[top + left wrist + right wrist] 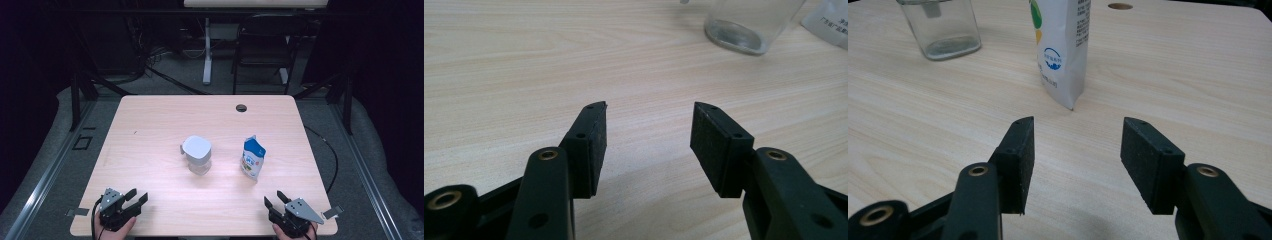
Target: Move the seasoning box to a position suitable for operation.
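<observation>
Dim room, black drapes at both sides; a black chair (263, 47) and a desk leg stand at the upper centre of the high view. Pale wood table (150, 130), cable hole (241, 108) near its far edge.

Item one: clear glass jar (198, 155) with a white lid, upright, centre of the frame. Its base shows again at the upper right of the left gripper view (744, 27) and at the upper left of the right gripper view (943, 30).

Item two: blue-and-white stand-up pouch (253, 158), upright, just right of the jar and apart from it; it sits top centre in the right gripper view (1063, 55).

Item three: left gripper (135, 199), lower left corner, jaws spread wide, nothing between them.

Item four: right gripper (273, 200), lower right, jaws equally wide, holding nothing.

Step in hand, by my reckoning: the start, both tools parked at the near edge, well apart from both items. The next move likely calls for a reach up the frame, the right gripper to the pouch and the left to the jar, jaws kept wide until they straddle.
</observation>
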The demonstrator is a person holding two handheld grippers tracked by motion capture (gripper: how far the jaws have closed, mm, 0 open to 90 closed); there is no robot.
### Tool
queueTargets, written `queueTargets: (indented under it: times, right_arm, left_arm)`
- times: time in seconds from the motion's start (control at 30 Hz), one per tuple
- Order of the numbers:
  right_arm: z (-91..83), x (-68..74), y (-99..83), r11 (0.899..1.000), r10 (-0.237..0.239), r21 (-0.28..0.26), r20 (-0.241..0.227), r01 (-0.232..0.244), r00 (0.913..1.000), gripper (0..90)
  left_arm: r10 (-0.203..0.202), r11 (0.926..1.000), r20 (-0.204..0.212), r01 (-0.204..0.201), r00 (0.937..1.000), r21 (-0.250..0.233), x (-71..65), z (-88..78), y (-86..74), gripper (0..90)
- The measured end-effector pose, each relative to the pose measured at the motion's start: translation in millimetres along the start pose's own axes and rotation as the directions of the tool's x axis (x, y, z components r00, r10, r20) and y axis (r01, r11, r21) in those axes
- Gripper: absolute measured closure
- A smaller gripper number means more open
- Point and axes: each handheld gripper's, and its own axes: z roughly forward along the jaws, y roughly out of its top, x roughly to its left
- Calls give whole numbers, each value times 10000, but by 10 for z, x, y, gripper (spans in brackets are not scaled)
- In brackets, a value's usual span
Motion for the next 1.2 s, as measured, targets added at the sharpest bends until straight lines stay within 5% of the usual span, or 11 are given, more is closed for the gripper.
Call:
queueTargets:
  times: [0.6, 1.2]
  right_arm:
    - [-50, -34, -51, 9999, 115, -82, -1, -115, 9999, 474]
    - [-87, -21, -59, 9999, 108, -134, 57, -108, 9999, 456]
  left_arm:
    - [144, 9998, 317, -140, 9994, -126, -85, 59, 145, 466]
    - [450, 9990, 912, -443, 9948, -100, -207, 260, 586, 546]
